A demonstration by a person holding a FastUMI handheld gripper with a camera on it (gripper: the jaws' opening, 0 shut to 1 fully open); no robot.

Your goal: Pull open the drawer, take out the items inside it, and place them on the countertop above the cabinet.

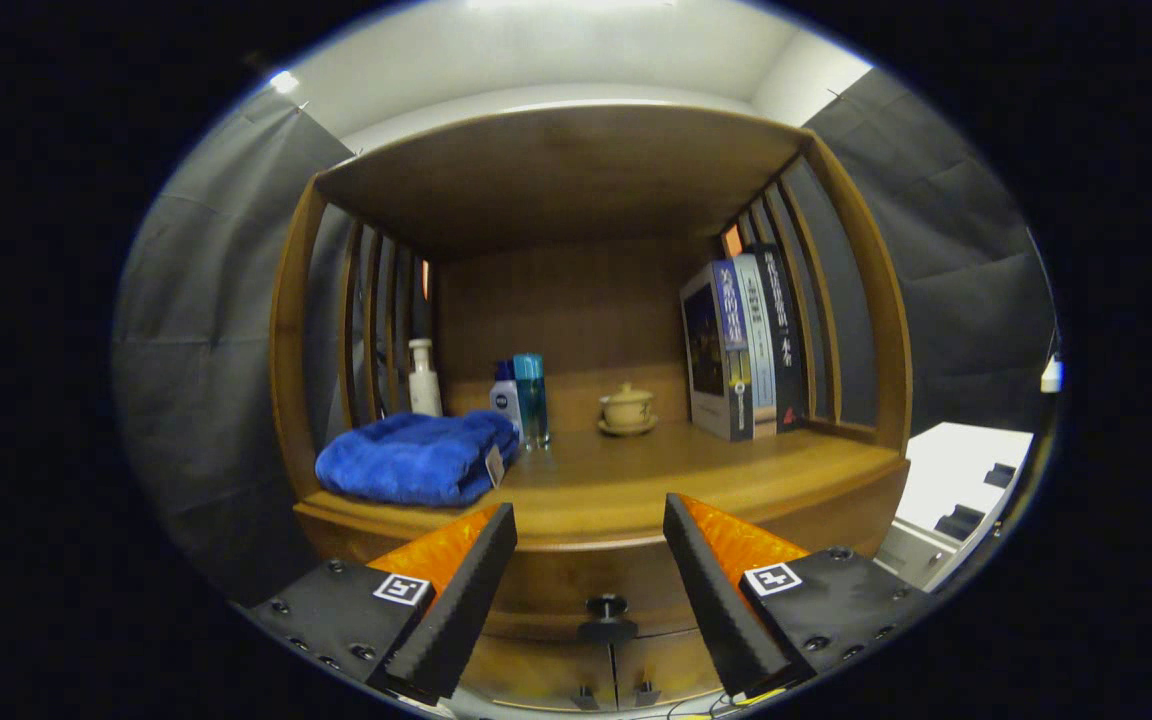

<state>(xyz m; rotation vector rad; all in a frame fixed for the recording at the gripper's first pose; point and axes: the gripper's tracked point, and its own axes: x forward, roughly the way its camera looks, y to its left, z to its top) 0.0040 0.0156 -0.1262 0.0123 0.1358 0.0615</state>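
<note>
So the drawer (pixel 591 590) sits right under the front lip of the surface (pixel 636 480), its face looks flush with the cabinet, so shut as far as we can see, and its dark round knob (pixel 607 608) is low down between our fingers. The gripper (pixel 591 535) has its fingers spread wide with nothing in them, hanging just in front of the drawer face, not touching the knob. Below that we can make out two more small handles (pixel 616 692) on the cabinet doors. Up on the surface there's plenty parked already: a folded blue towel (pixel 411 458) at the front left corner, a white pump bottle (pixel 423 378) behind it by the slatted side, then a small white-and-blue bottle (pixel 506 395) touching or nearly touching a taller teal one (pixel 531 395). A little lidded cup on a saucer (pixel 626 410) stands near the back middle, and a row of upright books (pixel 746 345) leans against the right slats. The front middle strip of the surface is bare wood.
</note>
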